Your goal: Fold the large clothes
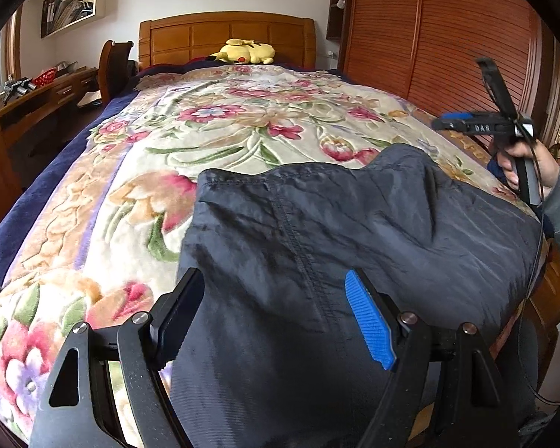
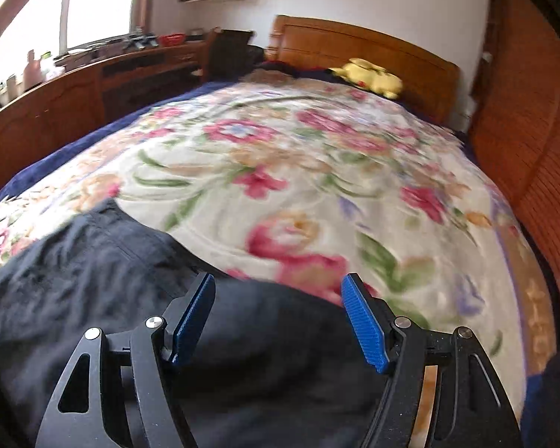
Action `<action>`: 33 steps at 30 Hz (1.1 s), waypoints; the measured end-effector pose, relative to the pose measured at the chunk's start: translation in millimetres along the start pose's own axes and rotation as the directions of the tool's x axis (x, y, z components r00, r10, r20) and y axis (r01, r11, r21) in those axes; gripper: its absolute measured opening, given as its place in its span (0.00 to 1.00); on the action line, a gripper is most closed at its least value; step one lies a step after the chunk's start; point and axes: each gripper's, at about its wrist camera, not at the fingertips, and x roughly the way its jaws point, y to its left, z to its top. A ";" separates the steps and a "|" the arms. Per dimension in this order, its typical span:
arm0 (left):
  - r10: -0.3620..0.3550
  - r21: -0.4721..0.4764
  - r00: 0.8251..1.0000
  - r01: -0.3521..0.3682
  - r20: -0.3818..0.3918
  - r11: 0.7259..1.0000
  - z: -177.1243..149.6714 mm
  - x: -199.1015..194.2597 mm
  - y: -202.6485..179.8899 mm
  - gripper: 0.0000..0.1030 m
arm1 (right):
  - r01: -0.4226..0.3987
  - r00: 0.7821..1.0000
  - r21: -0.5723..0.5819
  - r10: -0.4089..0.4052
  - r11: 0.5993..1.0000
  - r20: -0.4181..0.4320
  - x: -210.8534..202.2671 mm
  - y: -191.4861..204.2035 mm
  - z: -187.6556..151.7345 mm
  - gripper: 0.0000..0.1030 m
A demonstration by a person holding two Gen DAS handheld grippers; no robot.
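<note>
A large dark navy garment (image 1: 317,242) lies on the floral blanket (image 1: 212,138) at the near end of the bed. It also shows in the right wrist view (image 2: 112,280), blurred. My left gripper (image 1: 276,310) is open just above the garment's near part, holding nothing. My right gripper (image 2: 278,313) is open over the garment's right edge, empty. In the left wrist view the right gripper (image 1: 463,112) is held up in a hand above the bed's right side.
A yellow plush toy (image 1: 246,52) lies by the wooden headboard (image 1: 224,33). A wooden wardrobe (image 1: 448,37) lines the right side. A desk (image 1: 30,100) and a chair (image 1: 112,63) stand on the left.
</note>
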 end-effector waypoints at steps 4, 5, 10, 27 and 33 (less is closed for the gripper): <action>-0.015 0.006 1.000 0.015 0.014 1.000 4.4 0.9 -11.4 0.77 | 0.024 0.993 0.050 -0.018 0.998 -0.114 16.3 -36.8 -26.8 0.70; -0.016 0.007 1.000 0.016 0.016 1.000 6.0 1.9 -13.3 0.77 | 0.021 0.989 0.063 -0.011 0.998 -0.149 25.0 -44.2 -34.4 0.70; -0.005 0.027 1.000 0.005 0.012 1.000 14.0 3.7 -29.4 0.77 | -0.057 0.973 0.166 0.092 0.985 -0.212 63.8 -65.0 -58.9 0.70; -0.024 0.005 1.000 0.024 0.011 1.000 16.4 3.5 -42.6 0.77 | -0.003 0.985 0.155 0.030 0.988 -0.172 49.4 -92.4 -64.5 0.04; -0.043 0.010 0.999 0.043 0.027 0.999 11.1 -6.1 -50.0 0.77 | 0.108 0.984 0.152 -0.085 0.982 -0.154 21.5 -94.8 -63.7 0.06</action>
